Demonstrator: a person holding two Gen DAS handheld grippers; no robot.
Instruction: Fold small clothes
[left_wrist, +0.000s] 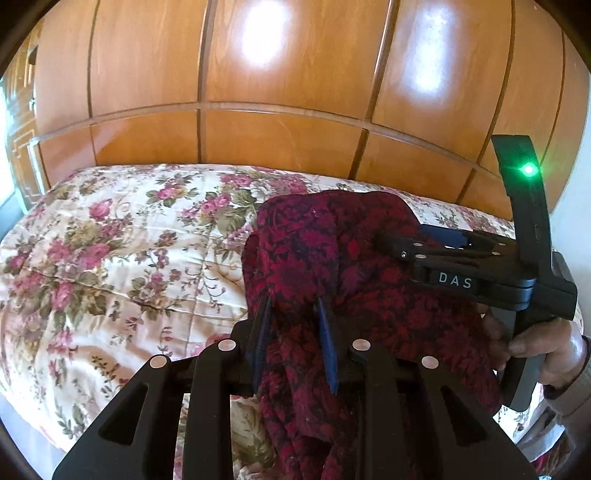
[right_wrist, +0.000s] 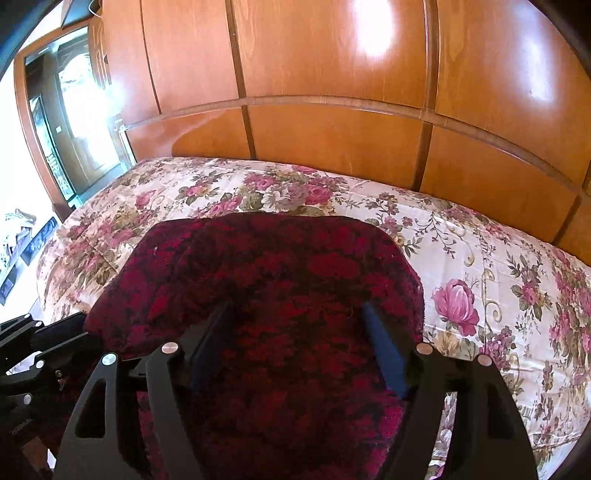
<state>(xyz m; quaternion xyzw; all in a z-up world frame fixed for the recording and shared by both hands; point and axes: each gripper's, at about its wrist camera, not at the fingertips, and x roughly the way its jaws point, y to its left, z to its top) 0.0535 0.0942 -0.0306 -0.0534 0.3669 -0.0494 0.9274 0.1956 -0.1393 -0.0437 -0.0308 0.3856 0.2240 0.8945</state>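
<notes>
Two grippers on one dark red floral garment (left_wrist: 332, 258), bunched at 5 o'clock on the floral quilt (left_wrist: 110, 240) | left gripper (left_wrist: 295, 314) pinched on a fold | right gripper (right_wrist: 295, 314) wide apart astride it, unclamped | step: mid-fold | next: right needs an edge to grip.

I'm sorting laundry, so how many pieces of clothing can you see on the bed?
1: a dark red patterned garment on the floral bedspread, bunched between the left tool and right tool. More may be hidden beneath.

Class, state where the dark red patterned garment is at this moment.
The dark red patterned garment is bunched above the floral bedspread, right of centre in the left wrist view, pinched in the left tool, with the right tool over it.
</notes>
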